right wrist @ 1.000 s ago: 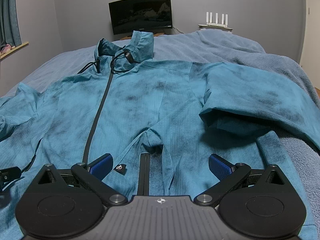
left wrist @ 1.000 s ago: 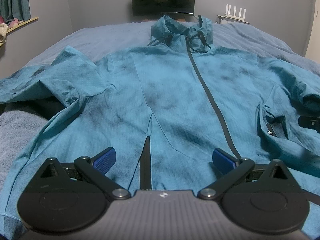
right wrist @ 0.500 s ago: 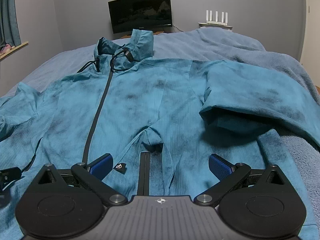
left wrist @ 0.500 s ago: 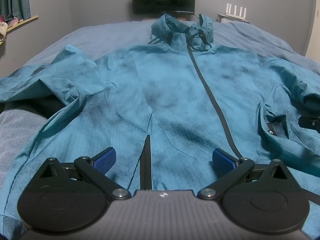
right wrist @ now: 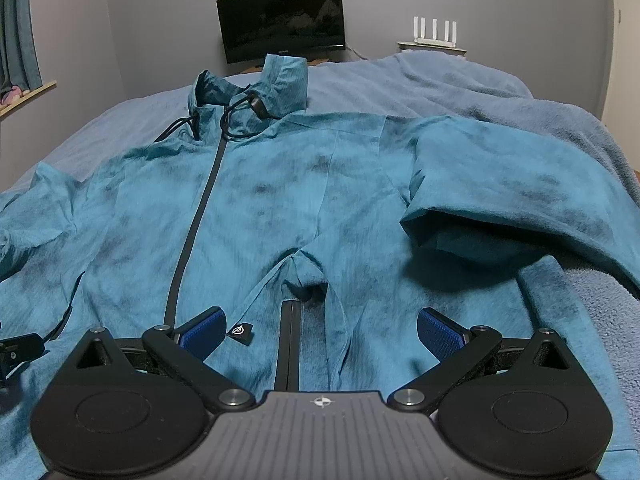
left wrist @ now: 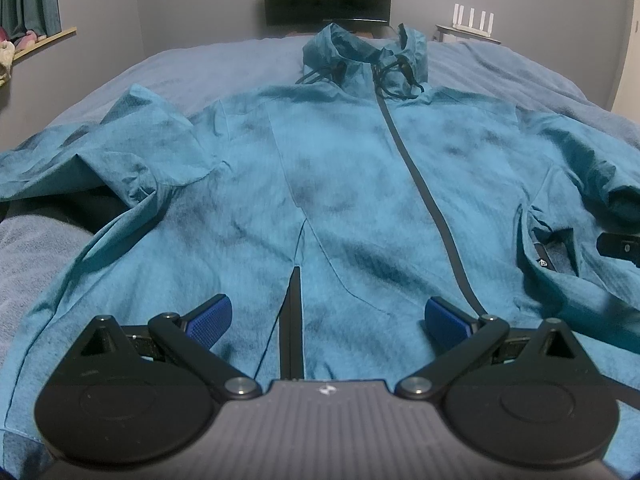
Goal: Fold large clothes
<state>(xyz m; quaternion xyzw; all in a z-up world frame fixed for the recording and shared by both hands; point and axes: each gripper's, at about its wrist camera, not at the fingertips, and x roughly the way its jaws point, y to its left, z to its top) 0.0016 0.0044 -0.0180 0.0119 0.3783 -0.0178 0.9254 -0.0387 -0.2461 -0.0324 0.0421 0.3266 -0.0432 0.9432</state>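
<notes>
A teal zip-up jacket (left wrist: 344, 184) lies front up and spread out on the bed, collar at the far end, with a dark zipper (left wrist: 424, 184) down its middle. It also fills the right wrist view (right wrist: 280, 208). My left gripper (left wrist: 326, 316) is open just above the jacket's lower left front. My right gripper (right wrist: 318, 326) is open over the lower right front, near a fabric pucker (right wrist: 304, 264). The left sleeve (left wrist: 92, 160) and right sleeve (right wrist: 520, 188) lie out to the sides. Neither gripper holds cloth.
The bed has a blue-grey blanket (right wrist: 460, 88), bunched at the right. A dark monitor (right wrist: 282, 18) and a white router (right wrist: 434, 32) stand at the far wall. A curtain and window sill (left wrist: 36, 36) are at the left. The other gripper's tip (left wrist: 618, 246) shows at the right edge.
Both grippers have crept slightly forward and up over the jacket. The jaws stay open and the jacket has not moved.
</notes>
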